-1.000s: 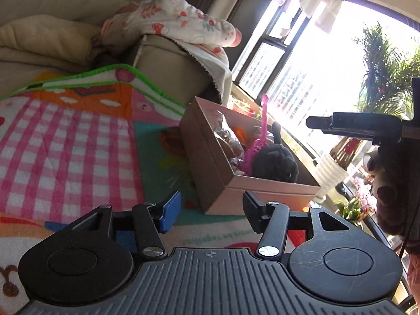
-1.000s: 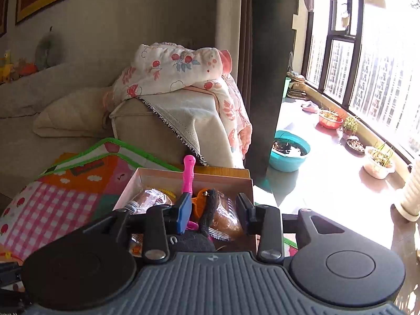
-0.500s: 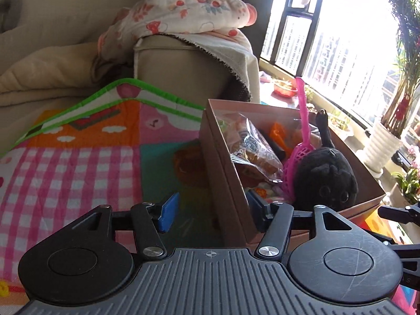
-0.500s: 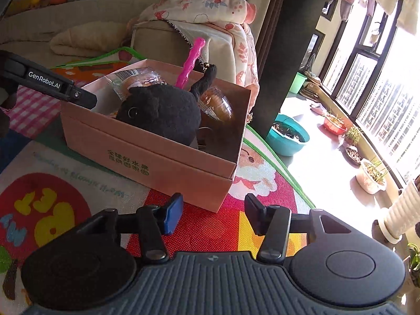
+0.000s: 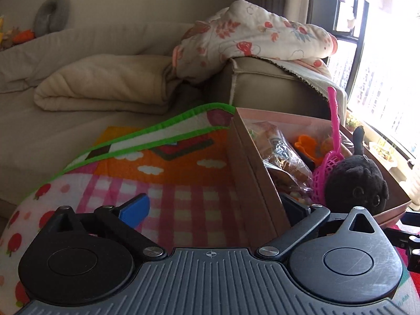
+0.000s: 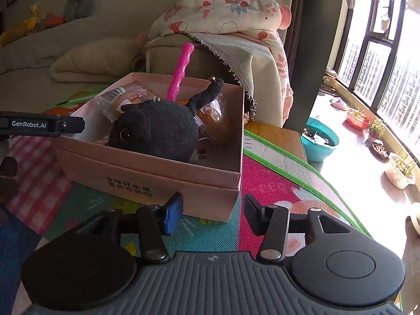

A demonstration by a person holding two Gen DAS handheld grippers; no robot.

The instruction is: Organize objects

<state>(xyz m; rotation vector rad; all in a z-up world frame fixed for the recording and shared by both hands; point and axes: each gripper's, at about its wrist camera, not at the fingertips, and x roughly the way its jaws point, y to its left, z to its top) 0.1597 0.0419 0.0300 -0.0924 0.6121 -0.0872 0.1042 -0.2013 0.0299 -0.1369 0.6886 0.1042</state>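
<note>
1. Your left tool (image 5: 218, 210) is spread wide and straddles the near left wall of the cardboard box (image 5: 252, 173): the blue-padded finger sits outside over the play mat (image 5: 162, 176), the other finger reaches down inside the box. It pinches nothing.
2. Your right tool (image 6: 210, 212) is also spread and empty, low over the mat, with its fingers to either side of the box's (image 6: 157, 178) near corner, close to it but apart as far as the view tells.
3. The box rests on the mat in front of the sofa (image 6: 183, 60). It holds a black plush toy (image 6: 157, 128), a pink toy net (image 5: 333, 141) whose handle stands above the rim, wrapped snack packets (image 5: 283, 152) and an orange piece (image 5: 307, 144).
4. The load is probably light but loose. The cardboard walls look thin and likely to flex, so take each wall near a corner, low, and pinch gently.
5. Keep the box level; the tall net handle and the plush on top could tip out.
6. The packets look slick and crushable, so keep the inner finger clear of them.
</note>
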